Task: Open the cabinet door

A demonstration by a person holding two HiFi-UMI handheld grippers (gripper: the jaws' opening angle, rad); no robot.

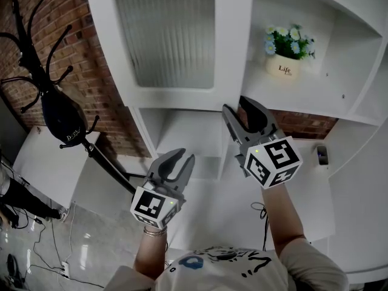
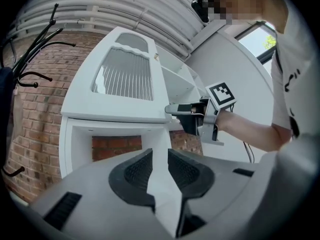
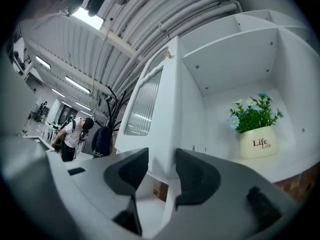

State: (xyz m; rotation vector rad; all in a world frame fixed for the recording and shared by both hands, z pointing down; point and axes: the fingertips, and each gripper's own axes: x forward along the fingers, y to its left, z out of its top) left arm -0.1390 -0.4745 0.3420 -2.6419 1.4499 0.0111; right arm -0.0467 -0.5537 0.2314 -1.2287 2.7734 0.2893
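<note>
The white cabinet door with a ribbed glass panel stands swung out to the left of the open shelf compartment. My right gripper is at the door's lower right corner, jaws open, with the door's edge in line with the gap and no pad pressing on it. In the right gripper view the right gripper shows a clear gap between its pads. My left gripper hangs lower and to the left, open and empty. In the left gripper view, past the left gripper, I see the door and the right gripper at its edge.
A white pot of flowers sits on the shelf behind the door. A black coat rack with a dark bag stands at the left before a brick wall. A small device and a cable lie on the white counter. A person stands far off.
</note>
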